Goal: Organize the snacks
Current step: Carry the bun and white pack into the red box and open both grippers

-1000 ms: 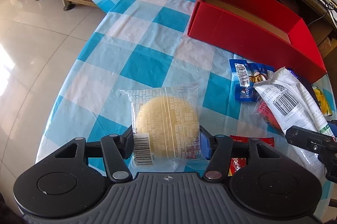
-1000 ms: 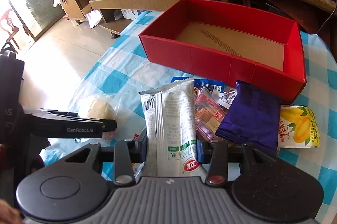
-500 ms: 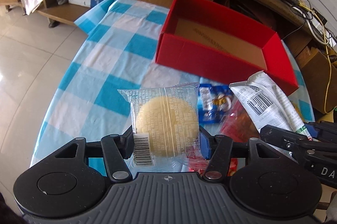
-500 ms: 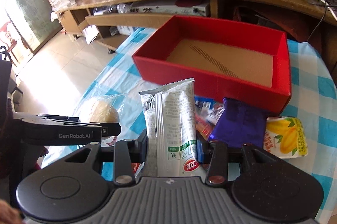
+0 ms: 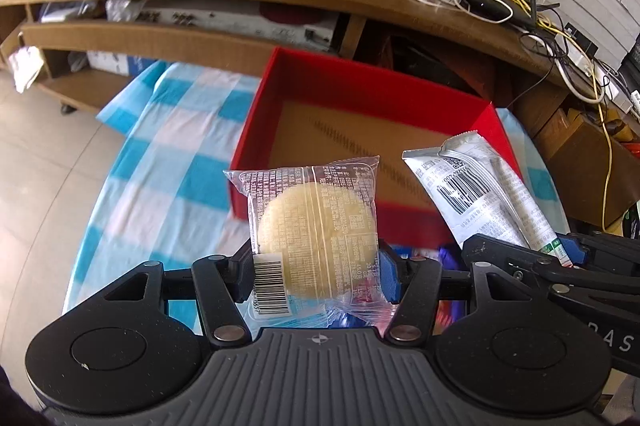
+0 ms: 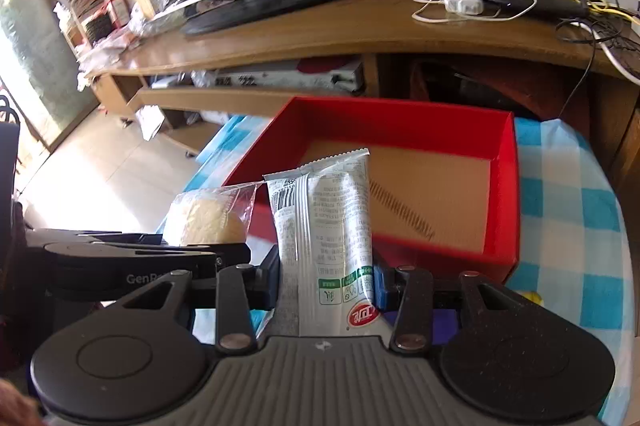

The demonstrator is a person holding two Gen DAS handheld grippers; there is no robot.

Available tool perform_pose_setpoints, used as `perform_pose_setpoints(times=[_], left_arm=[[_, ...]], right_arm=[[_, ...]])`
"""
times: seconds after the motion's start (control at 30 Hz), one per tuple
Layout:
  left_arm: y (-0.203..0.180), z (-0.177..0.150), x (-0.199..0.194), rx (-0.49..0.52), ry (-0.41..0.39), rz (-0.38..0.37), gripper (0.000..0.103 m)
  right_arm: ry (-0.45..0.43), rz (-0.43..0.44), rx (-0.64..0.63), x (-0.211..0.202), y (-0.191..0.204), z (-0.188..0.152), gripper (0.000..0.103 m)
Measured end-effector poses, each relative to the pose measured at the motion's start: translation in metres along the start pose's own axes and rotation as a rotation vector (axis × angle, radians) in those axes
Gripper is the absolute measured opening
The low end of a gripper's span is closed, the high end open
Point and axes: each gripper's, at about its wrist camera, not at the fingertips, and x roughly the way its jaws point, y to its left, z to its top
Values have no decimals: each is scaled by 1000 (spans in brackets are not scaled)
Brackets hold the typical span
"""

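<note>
My left gripper (image 5: 316, 276) is shut on a clear packet holding a round pale cake (image 5: 316, 230), lifted in front of the near wall of the red box (image 5: 360, 81). My right gripper (image 6: 326, 280) is shut on a long white-and-silver snack packet (image 6: 326, 222), held upright before the same red box (image 6: 400, 121). The box has a bare brown cardboard floor. In the left wrist view the white packet (image 5: 480, 193) and the right gripper (image 5: 560, 258) show at right. In the right wrist view the cake packet (image 6: 208, 214) and the left gripper (image 6: 140, 254) show at left.
The blue-and-white checked tablecloth (image 5: 172, 153) covers the table under the box. A purple packet (image 6: 444, 318) lies below my right gripper. Behind the box stands a wooden TV bench (image 6: 360, 29) with a monitor, cables and routers. Tiled floor (image 5: 36, 161) lies to the left.
Both grippers have risen and moved toward the red box with their packets. The loose snacks on the cloth have dropped below the grippers, mostly out of sight.
</note>
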Motion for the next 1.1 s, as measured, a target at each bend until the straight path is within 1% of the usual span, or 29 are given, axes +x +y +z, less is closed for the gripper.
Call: perform_pose_setpoints(times=[0.23,0.4,0.67,0.87,1.1], left_arm=[[-13,30,17,25,-22,5,65],[-19,47,34,38,-27,16,65],[-24,65,64,55,-28,42,65],[-21,65,88,62,6,71,65],[-16,59,109,64,61,92,65]], right_arm=[[-16,-37,29,20,-18,22,47],[-18,-44,43,39,-30,38,47],[8,-52,58,69,-45,46,47],[41,-55,56,94,-50,48,47],[95,-56,62,116,-56,41,47]])
